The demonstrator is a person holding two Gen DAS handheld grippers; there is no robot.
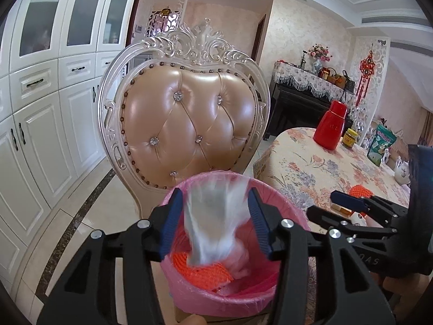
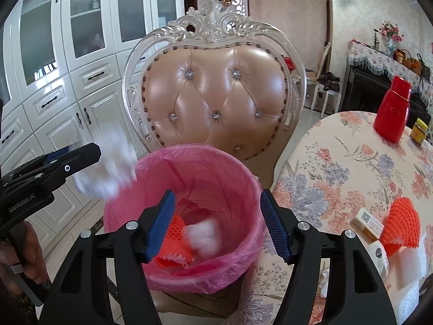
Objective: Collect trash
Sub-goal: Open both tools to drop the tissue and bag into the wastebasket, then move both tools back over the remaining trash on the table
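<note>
A: Where's the clear crumpled plastic bag point(image 1: 216, 222)?
B: Between the left gripper point(image 1: 215, 223) pads, blurred, long axis upright, over the pink-lined round bin point(image 1: 284, 292); pads look parted.
A: Right gripper point(image 2: 215, 224)?
B: Jaws apart, empty, above the bin.

Straight ahead of the grippers a chair point(image 1: 186, 113) is seen, its carved white frame set with studs around a tufted, glossy beige back. To the left, tall white cabinets point(image 1: 40, 81) with glass upper doors and dark handles are ranged along the wall, above a pale polished floor point(image 1: 89, 208) crossed by a dark inlaid strip. To the right a table under a floral cloth point(image 2: 351, 173) is placed, and farther back a black piano point(image 1: 300, 108) draped with a fringed cover. The walls are papered in a pale pattern.
</note>
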